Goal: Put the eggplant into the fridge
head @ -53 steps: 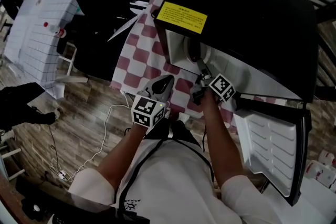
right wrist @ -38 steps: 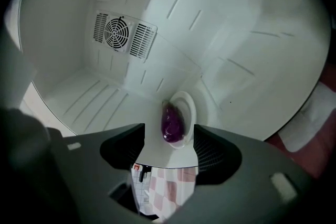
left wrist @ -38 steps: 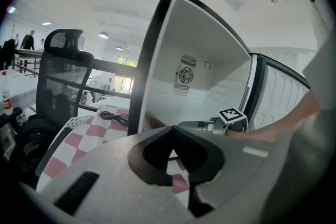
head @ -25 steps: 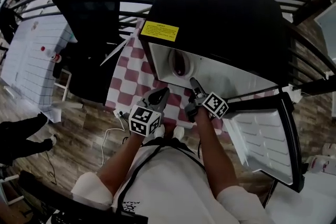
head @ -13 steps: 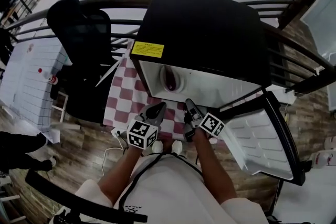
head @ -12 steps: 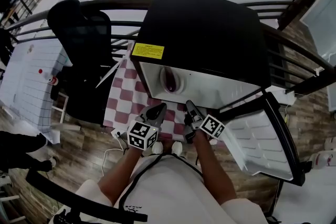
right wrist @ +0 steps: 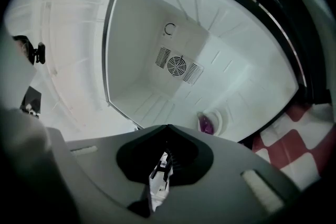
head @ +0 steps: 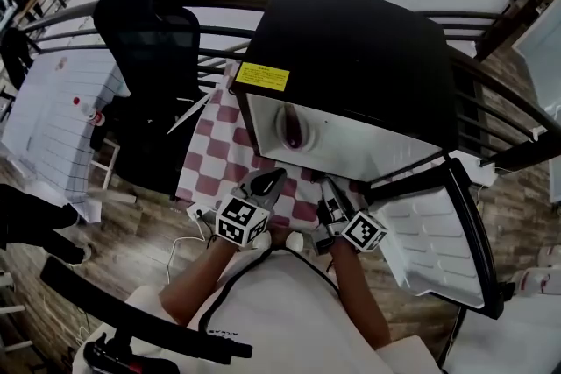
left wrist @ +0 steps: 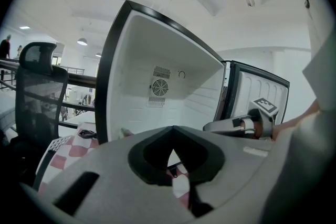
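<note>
ok so the small black fridge with white inside (head: 351, 39) sits on a red & white checkered cloth (head: 219, 158). Its door (head: 438, 241) is swung wide open to the right. There's a yellow rectangular label (head: 262, 76) on the top near the left front corner.

The purple eggplant (head: 294, 129) is already inside. It's on the fridge floor, left side of the compartment, not far back from the opening. It rests in/against a white round dish-type thing (right wrist: 219, 117), can't tell exactly what that is tbh. In the right gripper view you can also see the round fan vent (right wrist: 178, 65) on the far back wall, well apart from the eggplant.

Grippers:
- left gripper (head: 273, 175): jaws closed together w/ nothing between them. It's outside the fridge on the near side of the opening, over the near edge of the cloth, pointing at the open compartment.
- right gripper (head: 327, 188): jaws fully together too, nothing in them. It's just right of the left one, also outside on the near side, aimed into the fridge.

Neither one touches the eggplant, and both are clear of the fridge.

Other stuff: black mesh office chair (head: 145, 26) to the left of the fridge, wooden plank floor (head: 149, 232) under everything, dark metal railing (head: 491, 92) running behind on the far side.
</note>
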### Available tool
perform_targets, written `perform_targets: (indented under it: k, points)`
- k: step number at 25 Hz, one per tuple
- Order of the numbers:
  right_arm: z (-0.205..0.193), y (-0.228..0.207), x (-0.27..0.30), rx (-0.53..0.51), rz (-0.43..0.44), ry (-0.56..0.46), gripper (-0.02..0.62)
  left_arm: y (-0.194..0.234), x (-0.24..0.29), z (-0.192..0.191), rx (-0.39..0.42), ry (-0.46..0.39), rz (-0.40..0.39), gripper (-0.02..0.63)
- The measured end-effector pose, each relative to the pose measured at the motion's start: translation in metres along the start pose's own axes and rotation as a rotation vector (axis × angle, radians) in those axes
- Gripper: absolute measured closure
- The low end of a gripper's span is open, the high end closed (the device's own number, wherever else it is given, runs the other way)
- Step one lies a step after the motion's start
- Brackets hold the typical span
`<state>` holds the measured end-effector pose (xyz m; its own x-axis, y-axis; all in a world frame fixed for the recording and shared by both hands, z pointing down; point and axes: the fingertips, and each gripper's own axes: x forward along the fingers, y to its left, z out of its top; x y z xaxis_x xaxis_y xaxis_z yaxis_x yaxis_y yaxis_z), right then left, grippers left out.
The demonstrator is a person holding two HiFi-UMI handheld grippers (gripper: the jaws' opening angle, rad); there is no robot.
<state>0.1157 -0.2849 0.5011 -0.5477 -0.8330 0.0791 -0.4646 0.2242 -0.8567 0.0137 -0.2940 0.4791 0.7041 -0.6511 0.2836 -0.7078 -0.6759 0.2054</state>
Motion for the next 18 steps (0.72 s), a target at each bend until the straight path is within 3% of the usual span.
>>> perform_targets:
  k: [18]
  points:
    - [0.015,0.052,-0.043,-0.169,0.091,-0.006,0.589,-0.012,-0.022,0.025,0.028,-0.056,-0.003,0.601]
